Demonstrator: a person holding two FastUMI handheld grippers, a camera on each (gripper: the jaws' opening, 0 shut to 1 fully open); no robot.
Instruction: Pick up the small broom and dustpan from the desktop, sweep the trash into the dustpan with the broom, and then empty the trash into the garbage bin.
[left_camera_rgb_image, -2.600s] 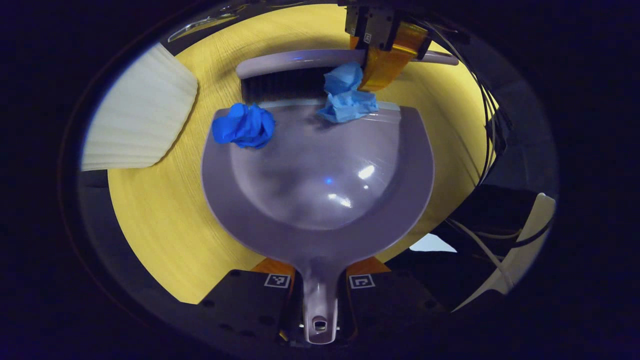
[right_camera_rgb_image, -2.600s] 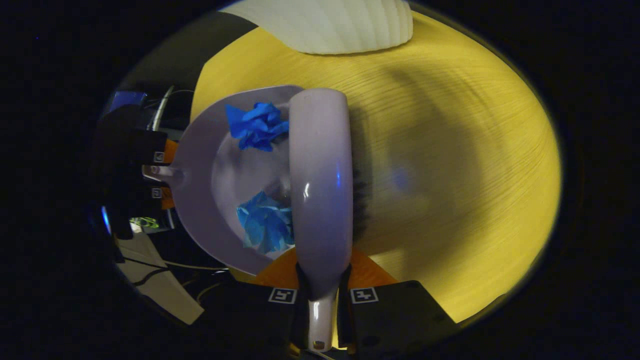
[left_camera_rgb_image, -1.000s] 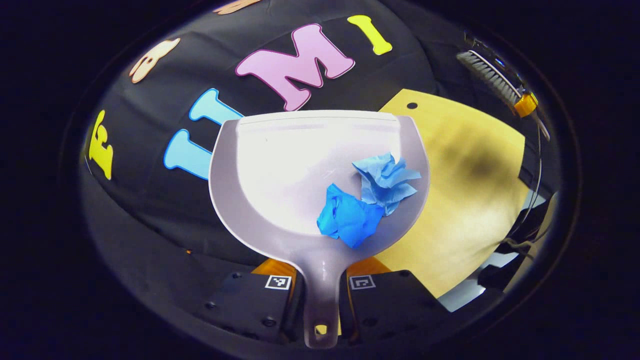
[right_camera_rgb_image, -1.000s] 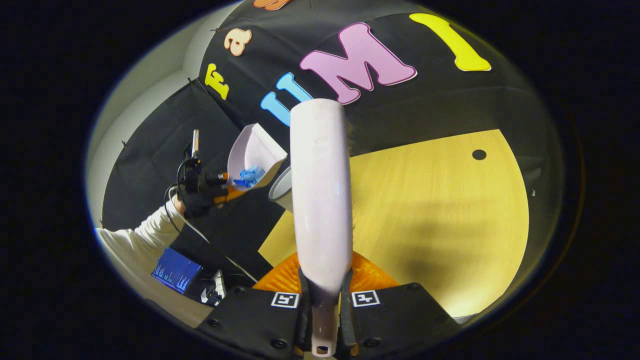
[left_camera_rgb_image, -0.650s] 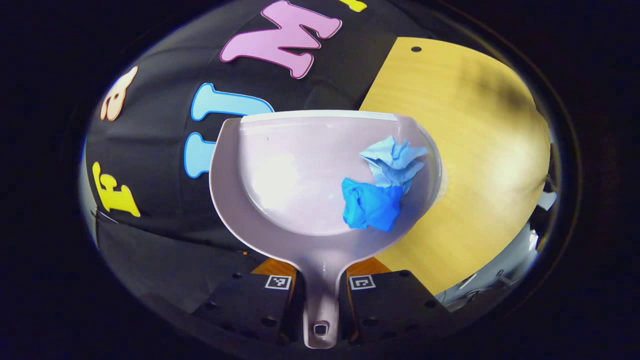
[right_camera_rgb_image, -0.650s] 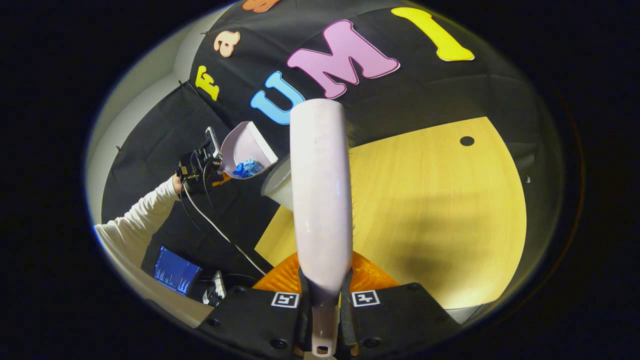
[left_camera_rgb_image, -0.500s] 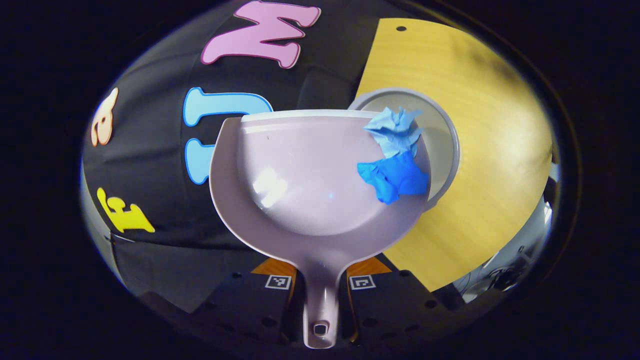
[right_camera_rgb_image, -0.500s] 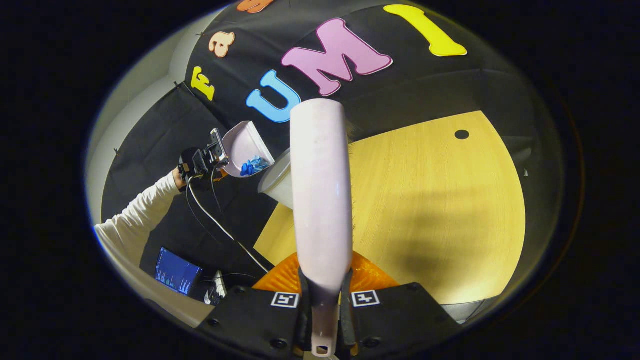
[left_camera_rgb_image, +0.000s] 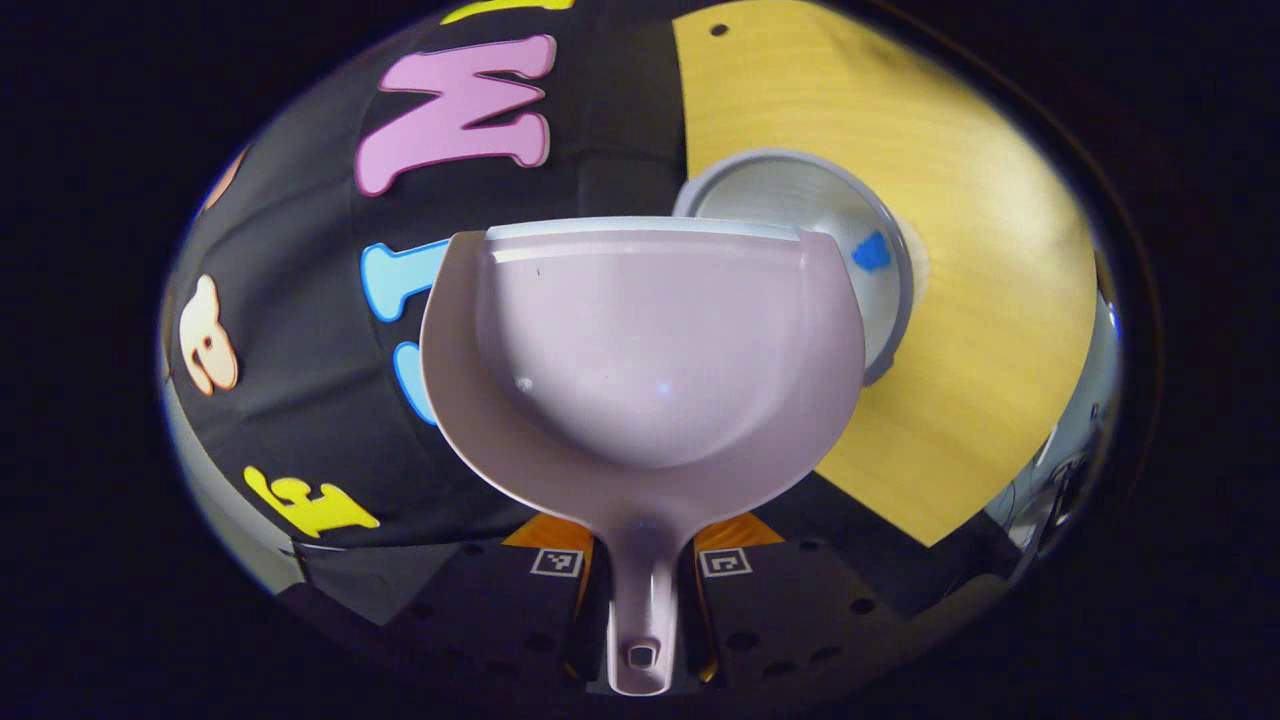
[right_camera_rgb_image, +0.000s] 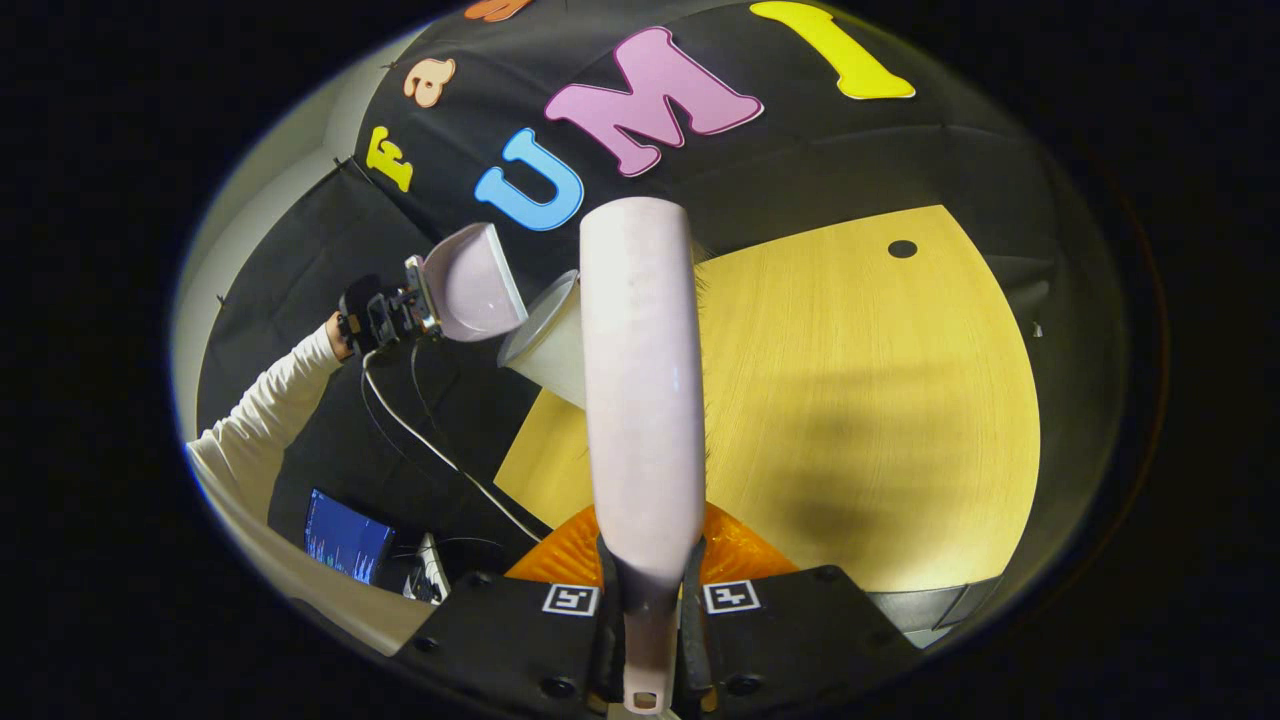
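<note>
My left gripper (left_camera_rgb_image: 640, 562) is shut on the handle of the pale lilac dustpan (left_camera_rgb_image: 640, 350), whose scoop is bare inside. Just past its right rim stands the grey garbage bin (left_camera_rgb_image: 800, 190), and a blue wad of trash (left_camera_rgb_image: 871, 252) lies inside it. My right gripper (right_camera_rgb_image: 645, 597) is shut on the handle of the small broom (right_camera_rgb_image: 640, 380), held up above the yellow table (right_camera_rgb_image: 850, 400). In the right gripper view the left gripper (right_camera_rgb_image: 400, 308) tips the dustpan (right_camera_rgb_image: 470, 285) mouth-down over the garbage bin (right_camera_rgb_image: 548, 348) at the table's far left corner.
A person's hand and white sleeve (right_camera_rgb_image: 255, 425) hold the left gripper, with cables hanging below. A lit screen (right_camera_rgb_image: 345, 548) sits low at the left, off the table. The yellow table (left_camera_rgb_image: 970, 300) has a small dark hole (right_camera_rgb_image: 902, 248) near its far edge.
The dustpan swung over the bin and tipped further. Both blue wads slid off its right side, and one now lies in the bin. The broom stayed raised.
</note>
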